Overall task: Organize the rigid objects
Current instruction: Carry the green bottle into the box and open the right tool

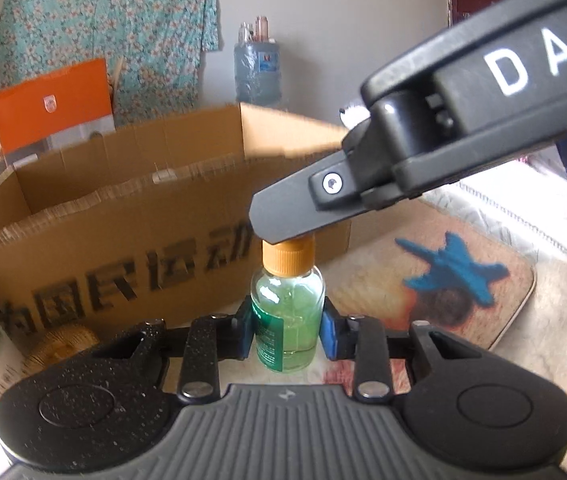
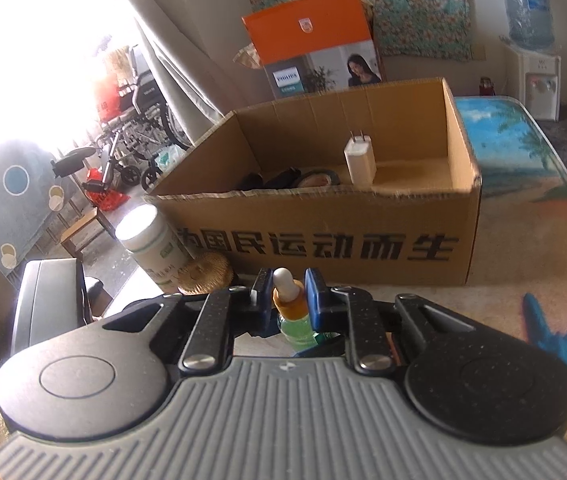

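Both my grippers meet at the dropper bottle, in front of the cardboard box.

My left gripper clamps the glass body; my right gripper pinches its cap. A white jar and a brush crowd the left.

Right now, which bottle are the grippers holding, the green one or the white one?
The small green dropper bottle with the orange cap, between the left hand-held gripper pads. The white bottle stands untouched beside the box.
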{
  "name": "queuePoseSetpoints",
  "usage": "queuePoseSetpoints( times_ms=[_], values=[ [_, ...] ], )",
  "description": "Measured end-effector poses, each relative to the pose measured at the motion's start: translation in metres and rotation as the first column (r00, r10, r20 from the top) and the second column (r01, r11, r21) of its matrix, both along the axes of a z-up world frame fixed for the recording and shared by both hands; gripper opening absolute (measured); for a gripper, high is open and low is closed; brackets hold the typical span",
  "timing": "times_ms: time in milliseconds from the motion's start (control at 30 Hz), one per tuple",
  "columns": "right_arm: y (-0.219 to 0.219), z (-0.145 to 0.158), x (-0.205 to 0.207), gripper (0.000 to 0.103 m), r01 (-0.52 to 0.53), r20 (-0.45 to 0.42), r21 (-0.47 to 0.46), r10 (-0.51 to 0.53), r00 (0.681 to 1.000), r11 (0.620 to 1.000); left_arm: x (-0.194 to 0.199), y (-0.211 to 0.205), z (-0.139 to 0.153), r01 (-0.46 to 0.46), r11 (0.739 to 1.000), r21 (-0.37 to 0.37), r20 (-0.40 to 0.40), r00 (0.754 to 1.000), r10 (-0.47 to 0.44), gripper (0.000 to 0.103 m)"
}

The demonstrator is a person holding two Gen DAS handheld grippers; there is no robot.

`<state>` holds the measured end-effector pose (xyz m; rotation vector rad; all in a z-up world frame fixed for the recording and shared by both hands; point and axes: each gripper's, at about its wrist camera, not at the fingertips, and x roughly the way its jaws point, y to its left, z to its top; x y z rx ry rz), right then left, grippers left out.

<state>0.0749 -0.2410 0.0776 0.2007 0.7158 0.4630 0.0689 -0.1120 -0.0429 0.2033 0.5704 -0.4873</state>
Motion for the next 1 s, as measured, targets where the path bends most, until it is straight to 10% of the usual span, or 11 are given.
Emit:
queuePoseSetpoints(
  times_ms=[300, 500, 1000],
  values=[
    [-0.002, 0.08, 0.014, 0.016, -0.097, 0.187, 0.001, 0.095, 0.978, 0.995, 0.018, 0.007, 0.082, -0.038, 0.998, -0.054, 0.096, 0.994, 0.043, 0.033],
    [-0.016, 0.121, 0.082, 0.016, -0.125, 0.207, -0.024, 0.127, 0.97, 0.992, 0.089, -0.003, 0.116, -0.051, 0.991, -0.12, 0.01, 0.999, 0.053, 0.033],
    [-0.066, 0.047, 0.266, 0.015, -0.086, -0.066, 0.008, 0.087, 0.994, 0.996, 0.256, -0.04, 0.062, -0.151, 0.986, -0.064, -0.375, 0.92, 0.116, 0.033]
  ],
)
